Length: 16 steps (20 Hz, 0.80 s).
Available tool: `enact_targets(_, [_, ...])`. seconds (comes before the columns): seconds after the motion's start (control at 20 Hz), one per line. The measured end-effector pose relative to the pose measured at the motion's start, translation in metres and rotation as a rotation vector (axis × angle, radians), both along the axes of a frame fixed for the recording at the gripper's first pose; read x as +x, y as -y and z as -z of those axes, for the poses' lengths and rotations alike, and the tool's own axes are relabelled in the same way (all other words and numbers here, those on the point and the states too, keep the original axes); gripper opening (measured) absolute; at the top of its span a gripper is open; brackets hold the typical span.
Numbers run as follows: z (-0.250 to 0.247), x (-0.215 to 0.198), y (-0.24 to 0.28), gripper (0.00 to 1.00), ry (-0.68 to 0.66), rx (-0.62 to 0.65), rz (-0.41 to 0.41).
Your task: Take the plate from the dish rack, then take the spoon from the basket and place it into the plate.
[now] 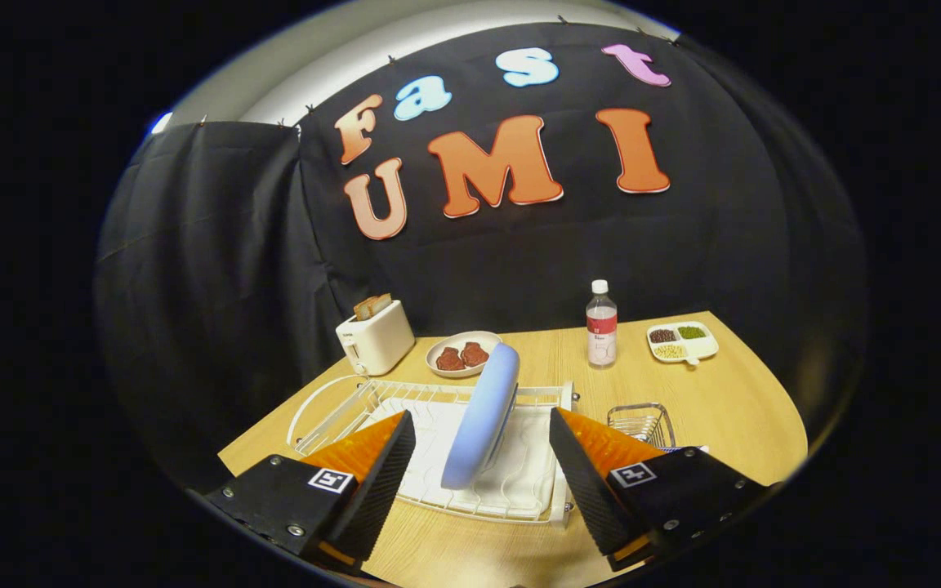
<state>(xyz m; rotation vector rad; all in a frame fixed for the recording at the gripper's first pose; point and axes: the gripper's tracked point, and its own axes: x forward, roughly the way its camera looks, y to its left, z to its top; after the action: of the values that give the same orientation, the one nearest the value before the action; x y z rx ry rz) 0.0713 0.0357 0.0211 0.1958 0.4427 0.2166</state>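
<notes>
Blue is the colour of the plate, and it stands on its edge in the white wire dish rack, leaning a little to the right at the top. The gripper has its two black ribbed fingers wide apart, one on each side of the plate, and neither one touches it yet. The job right now looks like grabbing the plate, so the fingers should go forward a bit more until the pads sit over the flat sides of the plate, not just its thin near rim. Then they should close slowly and evenly, so the plate does not tip or slide away. A smooth plate could slip, so a firm squeeze low on the plate seems best. After that, lifting straight up should free it from the wires; pulling sideways could drag the rack along the wooden table. The small wire basket sits just right of the rack, near the right finger, and I cannot see the spoon inside it from here. Farther back are a white toaster with bread in it, a dish of red food, a clear bottle, and a little tray of beans. They are all well away from the plate, so they should not get bumped.
</notes>
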Motion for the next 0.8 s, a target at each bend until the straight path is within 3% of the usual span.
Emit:
enact_targets(0.4, [0.031,0.052,-0.001,0.93,-0.221,-0.044,0.046])
enact_targets(0.8, [0.086,0.084,-0.026,0.78,-0.421,-0.024,0.069])
